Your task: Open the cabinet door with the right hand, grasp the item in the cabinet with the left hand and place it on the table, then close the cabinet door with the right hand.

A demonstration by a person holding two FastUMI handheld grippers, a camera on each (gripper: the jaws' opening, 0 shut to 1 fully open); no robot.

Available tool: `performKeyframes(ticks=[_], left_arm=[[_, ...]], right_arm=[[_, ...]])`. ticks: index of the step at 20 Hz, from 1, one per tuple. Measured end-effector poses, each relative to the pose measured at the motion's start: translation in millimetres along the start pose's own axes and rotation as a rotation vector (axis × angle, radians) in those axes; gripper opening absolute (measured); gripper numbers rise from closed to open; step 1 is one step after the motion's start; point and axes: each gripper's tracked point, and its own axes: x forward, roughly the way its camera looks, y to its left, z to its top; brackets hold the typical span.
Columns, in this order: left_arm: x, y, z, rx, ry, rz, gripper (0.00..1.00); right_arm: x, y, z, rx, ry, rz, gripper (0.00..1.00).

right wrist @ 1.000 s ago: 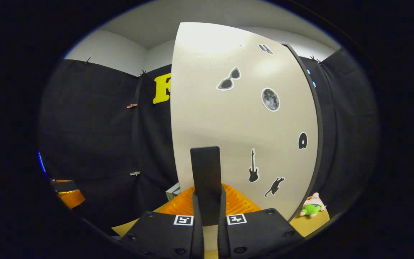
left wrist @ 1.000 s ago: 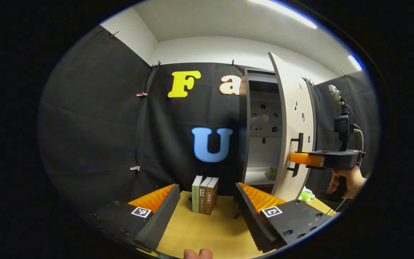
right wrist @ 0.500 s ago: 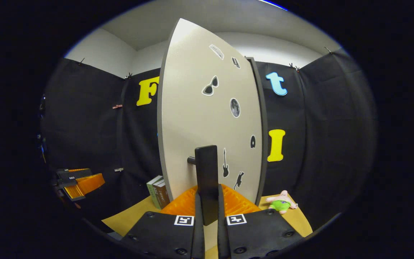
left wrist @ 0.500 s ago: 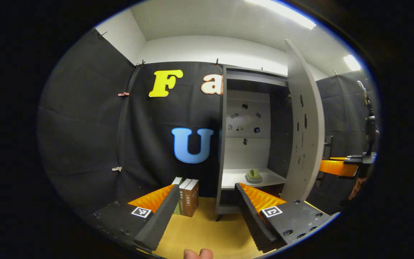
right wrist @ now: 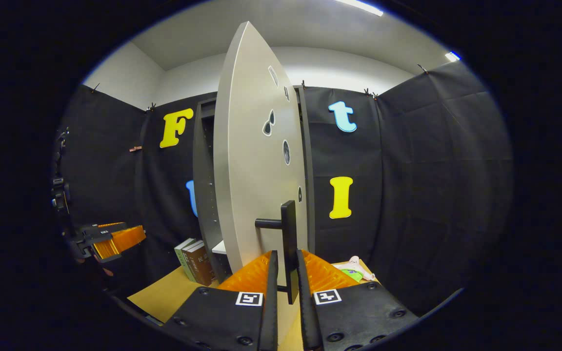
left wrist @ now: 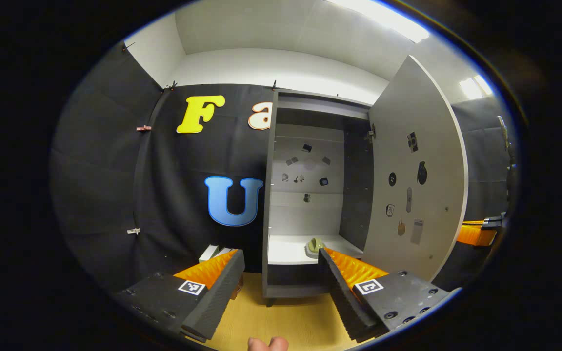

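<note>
where the cabinet door (right wrist: 249, 161) stands wide, right gripper (right wrist: 286, 273) clamped on its handle (right wrist: 288, 243), left gripper (left wrist: 281, 282) agape above wooden table (left wrist: 271, 321).

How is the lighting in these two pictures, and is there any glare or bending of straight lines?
Left gripper view: a bright ceiling light burns out to white at the top; the cabinet interior is evenly lit. Right gripper view: the fisheye bows the cabinet door into a curve, with soft glare near its top; the handle stays sharp.

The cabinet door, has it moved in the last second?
Yes. The door has swung farther open, away from the cabinet; its inner face now shows, and the shelf item is in plain sight.
</note>
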Motion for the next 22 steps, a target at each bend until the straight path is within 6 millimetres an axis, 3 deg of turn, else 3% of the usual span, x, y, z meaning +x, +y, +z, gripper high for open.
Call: performKeyframes(ticks=[8, 16, 19, 21, 22], left_arm=[[17, -22, 2, 0.029, 0.006, -0.025, 0.96], [45, -56, 8, 0.076, -0.002, -0.075, 0.94], [57, -70, 11, 0.075, -0.019, -0.098, 0.97], [69, -80, 13, 0.066, -0.017, -0.120, 0.95], [76, -86, 14, 0.061, -0.016, -0.133, 0.95]], right_arm=[[-2, -33, 6, -0.017, -0.027, -0.089, 0.23], [-7, -36, 19, -0.048, -0.083, -0.030, 0.19], [-17, -48, 23, -0.030, -0.091, -0.055, 0.42], [-23, -73, 31, -0.009, -0.123, -0.123, 0.47], [-26, -88, 32, 0.009, -0.131, -0.160, 0.58]])
